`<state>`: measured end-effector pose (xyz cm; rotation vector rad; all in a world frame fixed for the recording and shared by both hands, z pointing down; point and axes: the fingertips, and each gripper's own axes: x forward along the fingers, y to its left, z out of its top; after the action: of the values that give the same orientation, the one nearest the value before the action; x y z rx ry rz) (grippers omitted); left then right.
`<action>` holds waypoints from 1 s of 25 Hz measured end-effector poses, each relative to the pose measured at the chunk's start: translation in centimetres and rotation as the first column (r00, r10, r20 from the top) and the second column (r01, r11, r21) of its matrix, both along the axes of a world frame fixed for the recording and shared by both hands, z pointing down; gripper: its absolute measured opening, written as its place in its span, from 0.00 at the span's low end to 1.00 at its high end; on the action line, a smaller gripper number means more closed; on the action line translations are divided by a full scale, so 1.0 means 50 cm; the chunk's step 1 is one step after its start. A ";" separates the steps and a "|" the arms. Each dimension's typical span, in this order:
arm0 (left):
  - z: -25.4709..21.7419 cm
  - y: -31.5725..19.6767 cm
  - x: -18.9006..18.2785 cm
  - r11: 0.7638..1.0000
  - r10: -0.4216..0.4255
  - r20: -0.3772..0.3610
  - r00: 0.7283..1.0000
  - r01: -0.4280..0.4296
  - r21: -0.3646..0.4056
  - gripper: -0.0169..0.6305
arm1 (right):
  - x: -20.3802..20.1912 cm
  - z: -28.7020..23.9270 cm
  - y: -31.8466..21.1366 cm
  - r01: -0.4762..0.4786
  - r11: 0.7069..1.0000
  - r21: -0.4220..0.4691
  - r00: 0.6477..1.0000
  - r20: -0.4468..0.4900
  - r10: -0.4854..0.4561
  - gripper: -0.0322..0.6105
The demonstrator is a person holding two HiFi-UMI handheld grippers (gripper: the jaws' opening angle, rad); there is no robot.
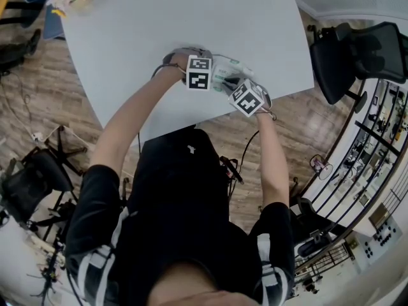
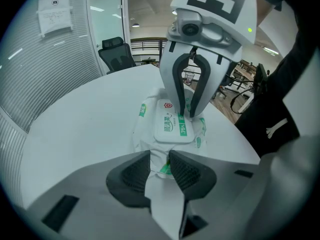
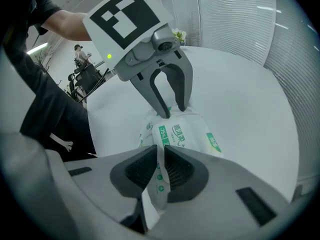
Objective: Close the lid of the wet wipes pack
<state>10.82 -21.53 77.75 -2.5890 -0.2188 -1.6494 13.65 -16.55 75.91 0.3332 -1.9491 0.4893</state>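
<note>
Wipes pack [image 2: 144,131] on surface [image 2: 85,129], lid [image 2: 173,126] flat. Left gripper [image 2: 160,166] fingers [image 2: 134,176] pinch 1 end seam; right gripper [image 3: 161,165] fingers [image 3: 141,170] pinch the opposite seam.

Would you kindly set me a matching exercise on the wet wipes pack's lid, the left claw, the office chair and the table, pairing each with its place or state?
1. lid
2. left claw
3. office chair
4. table

a. black, beyond the table's far edge
b. shut on the end seam of the wet wipes pack
c. pale, bearing the pack
d. lying flat on top of the pack

Pairs: 1-d; 2-b; 3-a; 4-c.
</note>
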 end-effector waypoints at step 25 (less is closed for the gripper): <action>-0.029 0.005 -0.036 0.969 -0.236 -0.111 0.966 0.242 0.052 0.18 | 0.009 -0.126 -0.002 -0.415 0.891 0.184 0.904 0.191 0.382 0.21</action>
<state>9.03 -21.29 76.31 -2.7316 0.1574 -1.5517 14.08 -16.63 69.61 0.8772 -2.0917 0.5751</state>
